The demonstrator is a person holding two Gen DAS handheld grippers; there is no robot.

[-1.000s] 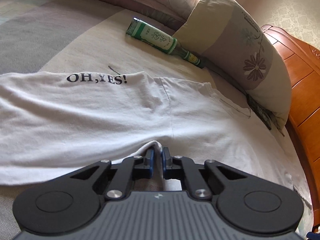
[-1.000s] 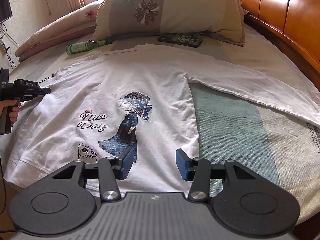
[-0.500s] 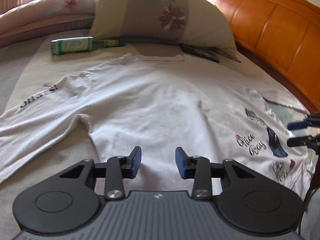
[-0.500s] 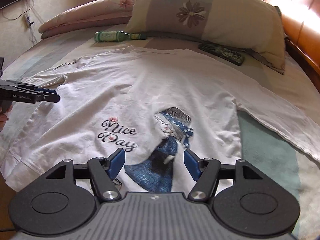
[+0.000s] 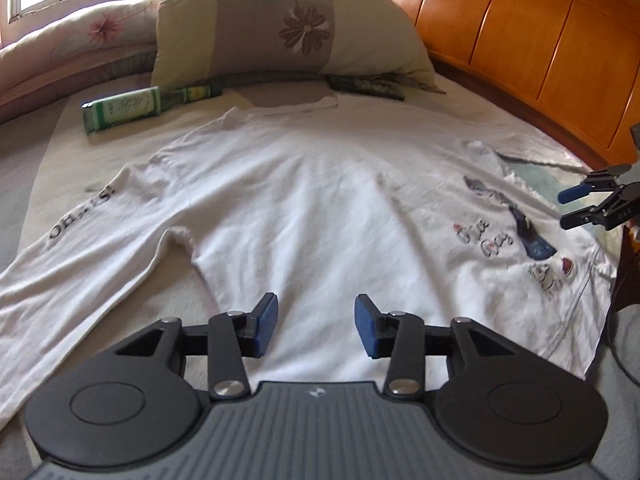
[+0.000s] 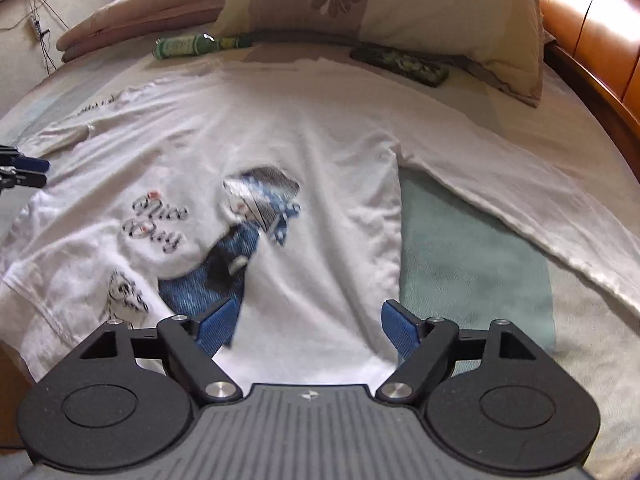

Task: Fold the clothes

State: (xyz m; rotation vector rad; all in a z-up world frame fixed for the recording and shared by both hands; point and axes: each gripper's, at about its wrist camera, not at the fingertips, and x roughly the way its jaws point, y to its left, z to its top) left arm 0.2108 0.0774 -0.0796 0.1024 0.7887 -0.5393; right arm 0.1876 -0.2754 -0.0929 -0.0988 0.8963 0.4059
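Observation:
A white long-sleeved shirt (image 5: 320,200) lies spread face up on the bed, its printed girl and "Nice Day" lettering (image 6: 160,224) near the hem. Its sleeves reach out to both sides (image 5: 80,248) (image 6: 520,200). My left gripper (image 5: 316,326) hovers over the shirt's side below the armpit, jaws opening, nothing between them. My right gripper (image 6: 310,328) hangs over the lower front by the print, jaws opening wide and empty. Each gripper shows in the other's view, the right gripper (image 5: 576,210) at the far edge and the left gripper (image 6: 34,172) at the left.
A floral pillow (image 5: 288,28) leans at the head of the bed, with a green bottle (image 5: 132,110) and a dark flat case (image 6: 400,66) in front of it. A wooden headboard (image 5: 520,52) curves along the right. A folded quilt (image 6: 140,20) lies at the back left.
My left gripper let go of the sleeve fabric, opened, and swung over toward the shirt's body. The right gripper widened and moved closer over the print.

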